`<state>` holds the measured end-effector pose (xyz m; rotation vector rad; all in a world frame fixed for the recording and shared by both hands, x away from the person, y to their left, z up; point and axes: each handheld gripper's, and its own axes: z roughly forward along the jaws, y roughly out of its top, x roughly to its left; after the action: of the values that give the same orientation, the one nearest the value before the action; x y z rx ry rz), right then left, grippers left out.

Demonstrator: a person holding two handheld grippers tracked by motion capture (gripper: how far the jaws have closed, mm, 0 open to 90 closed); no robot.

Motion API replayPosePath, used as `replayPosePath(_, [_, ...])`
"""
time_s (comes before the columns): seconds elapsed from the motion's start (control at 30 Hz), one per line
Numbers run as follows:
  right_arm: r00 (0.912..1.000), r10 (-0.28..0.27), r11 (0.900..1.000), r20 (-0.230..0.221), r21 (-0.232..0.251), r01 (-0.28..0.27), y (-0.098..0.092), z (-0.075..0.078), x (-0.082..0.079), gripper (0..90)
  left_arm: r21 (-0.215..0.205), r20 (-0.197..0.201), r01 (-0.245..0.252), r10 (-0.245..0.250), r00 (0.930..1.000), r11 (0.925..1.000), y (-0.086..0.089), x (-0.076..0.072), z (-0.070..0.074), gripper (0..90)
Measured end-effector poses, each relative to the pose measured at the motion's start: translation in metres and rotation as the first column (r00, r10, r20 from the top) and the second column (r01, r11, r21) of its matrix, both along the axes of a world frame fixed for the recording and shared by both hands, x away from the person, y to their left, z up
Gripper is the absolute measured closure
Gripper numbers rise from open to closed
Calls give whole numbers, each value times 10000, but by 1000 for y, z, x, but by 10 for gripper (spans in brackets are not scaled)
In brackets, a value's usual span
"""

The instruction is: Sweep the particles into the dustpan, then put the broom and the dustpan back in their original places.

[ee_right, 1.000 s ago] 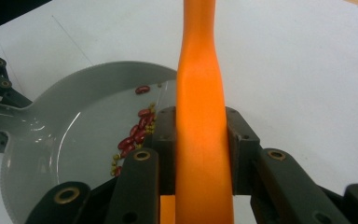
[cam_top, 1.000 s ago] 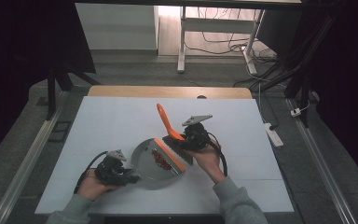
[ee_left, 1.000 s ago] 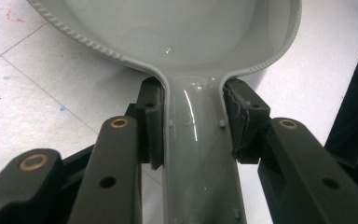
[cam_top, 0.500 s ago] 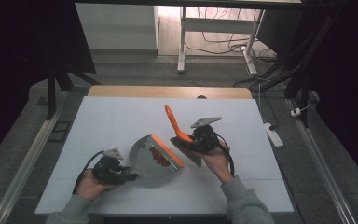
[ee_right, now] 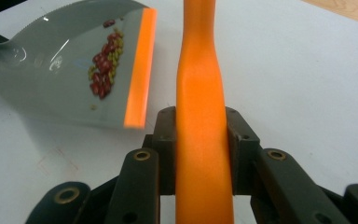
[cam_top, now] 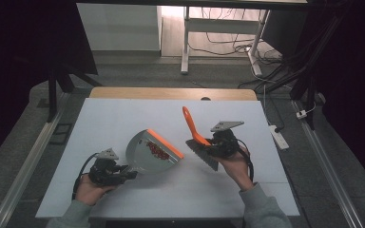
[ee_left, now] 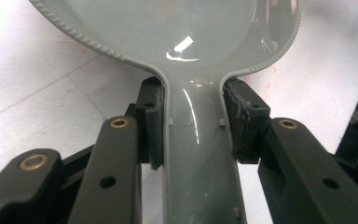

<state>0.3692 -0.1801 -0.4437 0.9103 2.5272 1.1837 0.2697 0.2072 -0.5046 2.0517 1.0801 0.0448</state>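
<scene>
While the left claw grips the dustpan handle, beans inside, the right claw clamps the brush just right of the pan's orange lip.

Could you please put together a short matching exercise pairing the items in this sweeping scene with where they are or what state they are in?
Column one:
1. dustpan
2. brush
3. beans
4. table

Column two:
A. lying in a small red and greenish heap inside the pan
B. orange handle clamped in the right gripper
C. grey handle clamped in the left gripper
D. white surface under everything

Pairs: 1-C, 2-B, 3-A, 4-D
</scene>
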Motion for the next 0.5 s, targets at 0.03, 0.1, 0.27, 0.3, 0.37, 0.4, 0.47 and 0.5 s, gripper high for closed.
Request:
replayPosePath(0.03, [10000, -2, 10000, 3, -9, 2, -3, 0, 0, 707, -46, 34, -108, 108, 9999, 9999, 2, 0, 0, 612])
replayPosePath(0.1, [10000, -62, 10000, -6, 5, 62, -7, 1, -1, 707, -137, 49, -343, 344, 9994, 9993, 5, -2, 0, 612])
replayPosePath(0.27, [9998, -199, 9998, -66, 89, 199, -19, 1, -1, 707, -280, 95, -656, 659, 9978, 9975, 10, -3, 2, 612])
replayPosePath(0.3, [9997, -222, 9997, -88, 95, 223, -21, 1, -1, 706, -295, 112, -707, 711, 9974, 9971, 11, -4, 2, 612])
replayPosePath(0.37, [9995, -314, 9995, -97, 96, 315, -27, 1, -2, 707, -337, 122, -811, 816, 9966, 9961, 13, -5, 2, 612])
replayPosePath(0.4, [9993, -361, 9993, -106, 120, 362, -30, 1, -2, 707, -355, 115, -839, 844, 9964, 9958, 14, -5, 2, 612])
replayPosePath(0.47, [9989, -448, 9989, -138, 156, 450, -36, 0, -3, 707, -363, 112, -929, 934, 9956, 9950, 15, -6, 1, 612])
replayPosePath(0.5, [9986, -503, 9986, -142, 162, 506, -39, 0, -3, 707, -363, 104, -997, 1002, 9949, 9944, 16, -7, 1, 612])
